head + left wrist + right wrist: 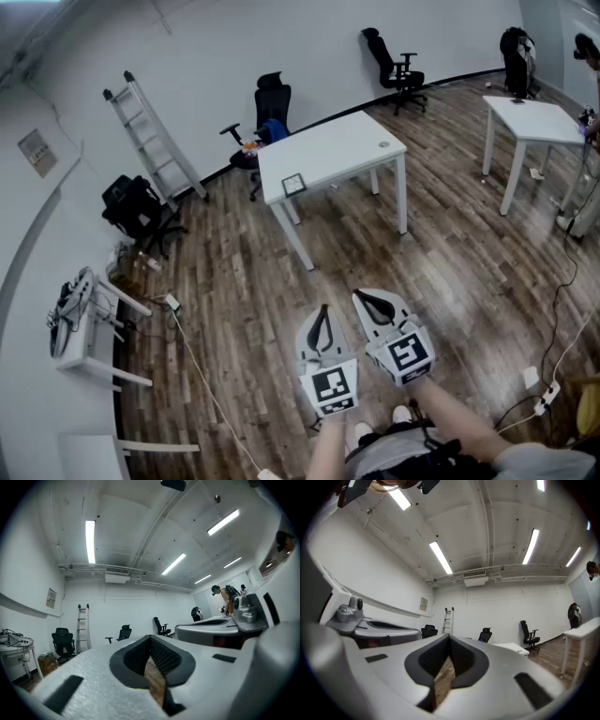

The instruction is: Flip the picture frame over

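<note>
Both grippers are held side by side close to the person's body, above the wooden floor (pixel 450 244), pointing roughly level toward the room. The left gripper (pixel 323 319) has its jaws pressed together with nothing between them; in the left gripper view (pixel 151 641) the dark pads meet at the tip and only floor shows through the slot below. The right gripper (pixel 370 302) is likewise closed and empty, its pads (pixel 461 660) meeting at the tip in the right gripper view, with floor showing below them. The picture frame (pixel 293 184), small with a dark border and a pale middle, sits on the white table (pixel 337 150), near the table's left end as the head view shows it and close to the near edge, well apart from both grippers. Whether it is face up cannot be told. Behind the table stands a black office chair (pixel 270 105), and a ladder (pixel 150 136) leans on the wall to the left. A second white table (pixel 530 117) stands at the far right, and a cable (pixel 202 375) runs across the floor at the left.
</note>
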A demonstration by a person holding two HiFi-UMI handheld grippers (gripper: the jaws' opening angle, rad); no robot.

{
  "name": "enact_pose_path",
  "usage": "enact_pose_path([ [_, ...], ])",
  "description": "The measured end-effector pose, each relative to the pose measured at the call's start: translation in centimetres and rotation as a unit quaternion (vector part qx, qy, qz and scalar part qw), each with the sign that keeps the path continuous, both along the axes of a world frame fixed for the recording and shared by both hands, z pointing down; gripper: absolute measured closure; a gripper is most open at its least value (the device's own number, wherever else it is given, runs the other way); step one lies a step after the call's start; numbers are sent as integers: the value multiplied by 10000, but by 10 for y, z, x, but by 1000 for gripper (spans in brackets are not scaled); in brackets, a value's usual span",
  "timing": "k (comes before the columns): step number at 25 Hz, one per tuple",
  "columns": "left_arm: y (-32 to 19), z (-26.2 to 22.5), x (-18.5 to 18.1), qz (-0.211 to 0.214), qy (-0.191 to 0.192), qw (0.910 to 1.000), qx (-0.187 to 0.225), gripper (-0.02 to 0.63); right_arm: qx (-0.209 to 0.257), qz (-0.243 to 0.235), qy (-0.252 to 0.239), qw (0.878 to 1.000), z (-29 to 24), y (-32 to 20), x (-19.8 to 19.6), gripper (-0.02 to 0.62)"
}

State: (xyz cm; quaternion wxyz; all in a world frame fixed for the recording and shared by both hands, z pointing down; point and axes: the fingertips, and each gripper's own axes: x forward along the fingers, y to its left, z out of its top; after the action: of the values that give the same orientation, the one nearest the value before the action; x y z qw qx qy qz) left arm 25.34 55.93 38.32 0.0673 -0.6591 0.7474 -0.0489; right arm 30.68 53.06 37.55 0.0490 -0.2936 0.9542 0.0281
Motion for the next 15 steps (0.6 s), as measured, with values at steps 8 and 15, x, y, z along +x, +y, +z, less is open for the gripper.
enact_pose_path([
  [8,-25,2,3,-57,56,10000,22,604,160,-40,34,9999,6,-26,4,589],
  [15,-46,6,11,-143,50,9999,-9,604,225,-195,-20,9996,9,-47,10,591],
])
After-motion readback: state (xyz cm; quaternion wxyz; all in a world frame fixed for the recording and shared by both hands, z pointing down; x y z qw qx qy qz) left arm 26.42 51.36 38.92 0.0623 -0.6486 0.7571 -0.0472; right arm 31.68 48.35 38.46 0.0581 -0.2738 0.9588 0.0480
